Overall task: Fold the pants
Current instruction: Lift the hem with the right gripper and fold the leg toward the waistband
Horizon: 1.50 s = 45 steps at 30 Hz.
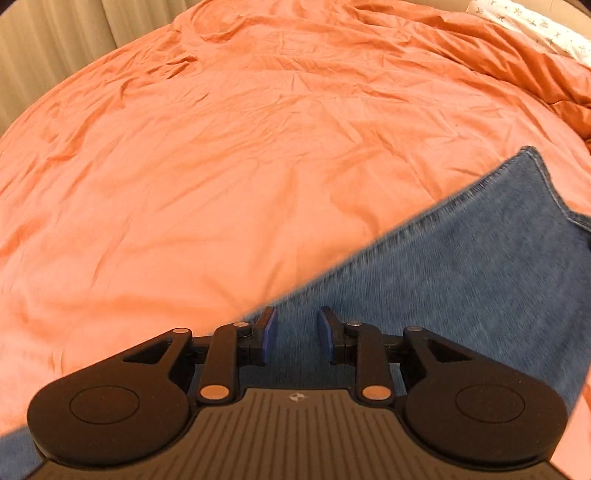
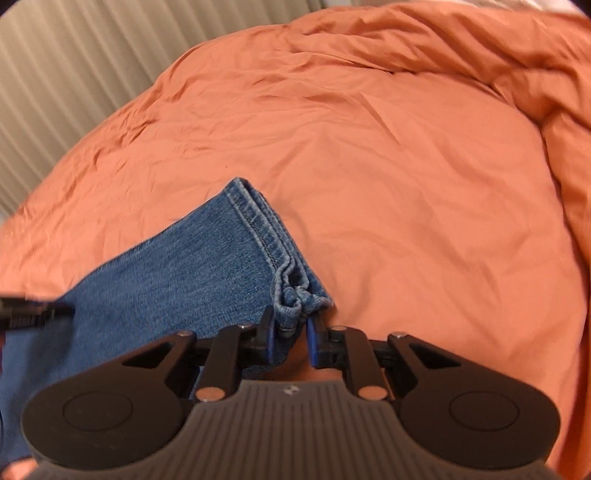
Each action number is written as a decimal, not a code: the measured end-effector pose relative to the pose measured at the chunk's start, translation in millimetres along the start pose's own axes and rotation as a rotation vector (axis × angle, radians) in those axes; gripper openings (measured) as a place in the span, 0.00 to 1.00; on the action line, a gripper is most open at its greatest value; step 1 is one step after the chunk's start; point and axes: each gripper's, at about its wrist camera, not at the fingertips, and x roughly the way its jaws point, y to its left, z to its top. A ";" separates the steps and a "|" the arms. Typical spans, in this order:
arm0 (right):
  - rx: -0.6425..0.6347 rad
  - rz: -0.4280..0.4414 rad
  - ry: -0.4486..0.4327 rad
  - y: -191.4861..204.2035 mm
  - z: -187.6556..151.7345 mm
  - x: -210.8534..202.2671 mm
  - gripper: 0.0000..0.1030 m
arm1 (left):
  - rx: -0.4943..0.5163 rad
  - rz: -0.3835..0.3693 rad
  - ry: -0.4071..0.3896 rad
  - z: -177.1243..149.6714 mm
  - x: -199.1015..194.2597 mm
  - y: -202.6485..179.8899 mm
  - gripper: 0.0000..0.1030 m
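Note:
Blue denim pants (image 1: 461, 266) lie on an orange bed cover (image 1: 221, 166). In the left wrist view my left gripper (image 1: 297, 328) is open, its blue pads above the denim near the fabric's left edge, holding nothing. In the right wrist view the stacked leg hems (image 2: 258, 221) run diagonally. My right gripper (image 2: 290, 328) has its jaws part open, with the bunched hem corner (image 2: 291, 306) between the fingertips. The left gripper's tip shows at the left edge of this view (image 2: 33, 312), over the denim.
The orange cover (image 2: 406, 184) is wrinkled and bunches into a thick fold at the right (image 2: 554, 92). Beige curtains (image 2: 74, 74) hang beyond the bed's far left side. A white patterned pillow (image 1: 535, 26) lies at the far right.

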 end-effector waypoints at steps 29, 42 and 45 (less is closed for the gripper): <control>-0.157 -0.032 -0.088 63.9 31.8 -62.9 0.11 | -0.217 -0.097 0.054 -120.3 -85.8 -59.3 0.15; -0.461 0.142 -0.231 260.1 39.2 -148.7 0.10 | -0.481 0.038 0.015 -210.4 -189.0 -5.8 0.30; -0.500 0.230 -0.214 316.0 18.7 -155.5 0.10 | -0.529 0.113 0.004 -240.9 -216.1 24.5 0.33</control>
